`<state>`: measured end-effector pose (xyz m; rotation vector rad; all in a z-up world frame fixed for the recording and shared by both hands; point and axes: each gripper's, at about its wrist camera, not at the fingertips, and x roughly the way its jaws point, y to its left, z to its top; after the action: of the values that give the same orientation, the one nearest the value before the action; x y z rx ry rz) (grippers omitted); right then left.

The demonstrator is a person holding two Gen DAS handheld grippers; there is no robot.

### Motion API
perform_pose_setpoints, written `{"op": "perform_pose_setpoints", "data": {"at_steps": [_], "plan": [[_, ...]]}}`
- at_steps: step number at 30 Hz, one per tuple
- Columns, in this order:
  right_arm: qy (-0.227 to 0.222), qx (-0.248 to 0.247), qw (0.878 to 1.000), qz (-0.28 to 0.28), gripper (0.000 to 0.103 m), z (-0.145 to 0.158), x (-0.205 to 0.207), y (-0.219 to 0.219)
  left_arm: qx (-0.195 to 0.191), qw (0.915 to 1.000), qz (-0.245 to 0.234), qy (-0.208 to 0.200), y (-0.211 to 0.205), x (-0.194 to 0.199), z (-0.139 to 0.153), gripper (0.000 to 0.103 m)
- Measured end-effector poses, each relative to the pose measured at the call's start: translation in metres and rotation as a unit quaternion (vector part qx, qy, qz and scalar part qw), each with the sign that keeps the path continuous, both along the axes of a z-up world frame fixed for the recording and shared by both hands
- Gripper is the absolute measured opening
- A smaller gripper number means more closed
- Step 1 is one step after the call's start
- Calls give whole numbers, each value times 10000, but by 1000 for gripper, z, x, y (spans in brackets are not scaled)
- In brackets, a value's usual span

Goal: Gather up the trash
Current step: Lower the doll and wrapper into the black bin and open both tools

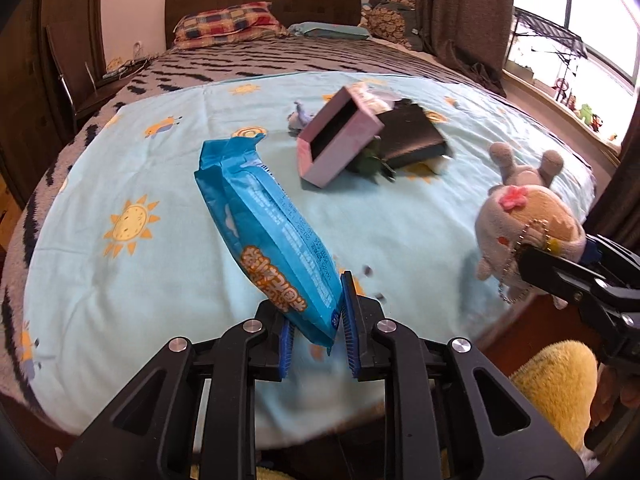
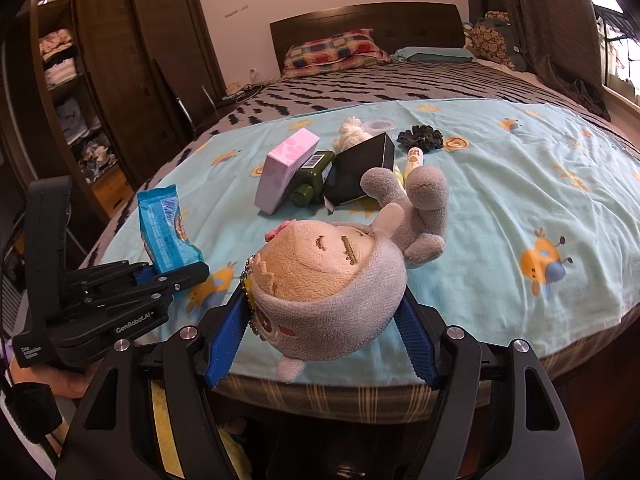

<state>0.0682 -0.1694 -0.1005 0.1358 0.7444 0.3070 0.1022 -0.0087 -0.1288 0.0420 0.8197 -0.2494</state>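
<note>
Blue crinkly plastic wrapper (image 1: 276, 236) being pinched in left gripper (image 1: 318, 338) fingers above the bed; grey plush toy (image 2: 328, 280) being squeezed by right gripper (image 2: 320, 340). Still lying uncollected: pink cardboard box (image 2: 286, 168), black box (image 2: 362, 168).

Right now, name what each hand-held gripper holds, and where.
Left hand-held gripper: blue packet, by its lower end. Right hand-held gripper: plush toy, around its head.

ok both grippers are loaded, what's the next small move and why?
Probably lift both clear of the bed and carry them off toward a bin, which isn't in view. The left gripper is pinching one end of the blue wrapper, and the right gripper is clamped on the plush toy.
</note>
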Motion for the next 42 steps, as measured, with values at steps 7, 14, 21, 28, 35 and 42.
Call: {"op": "perform_pose_setpoints", "data": {"at_steps": [7,14,21,28,35,42], "plan": [[-100,-110,9998,105,71,10,-32,1,-85,9998,-175,-27,-7,-42,9,19],[183,-297,9993,101,71,-4,-59,-3,-201,9991,-322,198,-11,-74,0,20],[641,-411,9969,192,71,-32,-93,-6,-136,9965,-568,591,-20,-106,-26,20],[1463,-280,9887,167,71,-83,-102,-9,-215,9885,-750,1293,-30,-123,-70,20],[2301,-123,9731,9,71,-143,-83,-15,-80,9714,-902,2193,-43,-104,-132,20],[2573,-226,9661,-63,71,-171,-67,-8,21,9597,-955,2644,-53,-87,-170,20]]}}
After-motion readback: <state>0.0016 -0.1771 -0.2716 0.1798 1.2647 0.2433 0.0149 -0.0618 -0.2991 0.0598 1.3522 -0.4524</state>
